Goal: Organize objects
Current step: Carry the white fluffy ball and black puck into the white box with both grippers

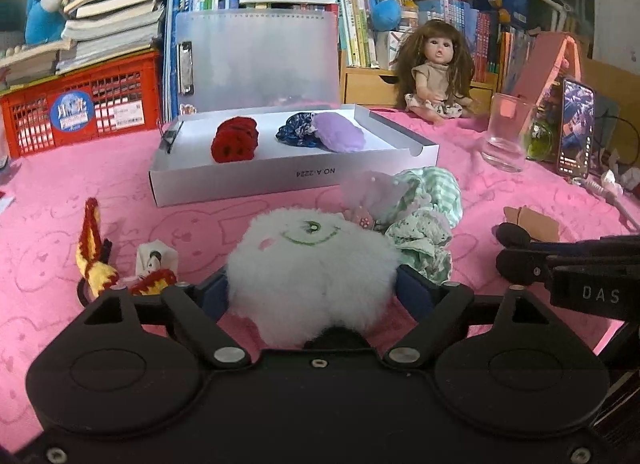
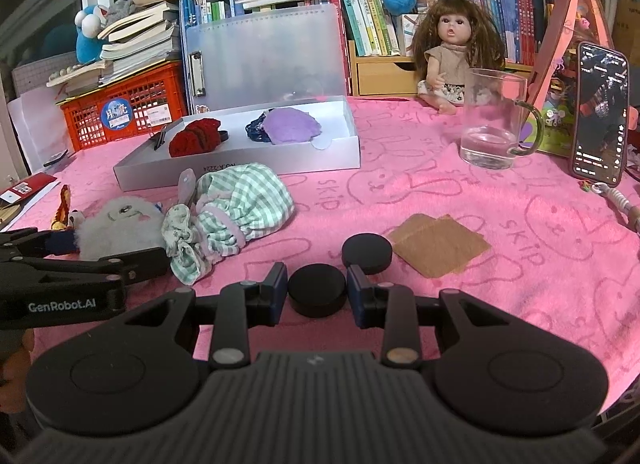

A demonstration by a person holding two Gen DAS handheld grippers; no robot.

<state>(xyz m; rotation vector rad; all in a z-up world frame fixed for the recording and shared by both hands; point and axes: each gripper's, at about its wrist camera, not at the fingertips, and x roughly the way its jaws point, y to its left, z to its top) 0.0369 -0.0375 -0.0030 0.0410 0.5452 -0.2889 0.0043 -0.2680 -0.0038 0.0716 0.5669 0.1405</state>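
Clearly the left gripper (image 1: 312, 284) stands spread wide around the white fluffy scrunchie (image 1: 312, 268), which lies on the pink towel (image 1: 500, 184) between the blue pads; whether the pads press its fur or only flank it cannot be told, and it looks at rest on the cloth. To the right, the right gripper (image 2: 317, 291) is narrowed around a black round puck (image 2: 317, 290): the pads stand just beside its rim, and a firm pinch cannot be confirmed. A second black puck (image 2: 367, 253) sits just beyond, touching a brown card (image 2: 438, 244).

Judging by the layout, sorting is roughly halfway. In the white box (image 1: 280, 180), farther off, lie a red scrunchie (image 1: 234, 139), a dark blue one (image 1: 296, 130) and a purple one (image 1: 339, 132). Still outside it: the white scrunchie, the green checked scrunchies (image 1: 424, 220) just right of it, and a red-and-yellow knitted band (image 1: 94, 252) to its left.
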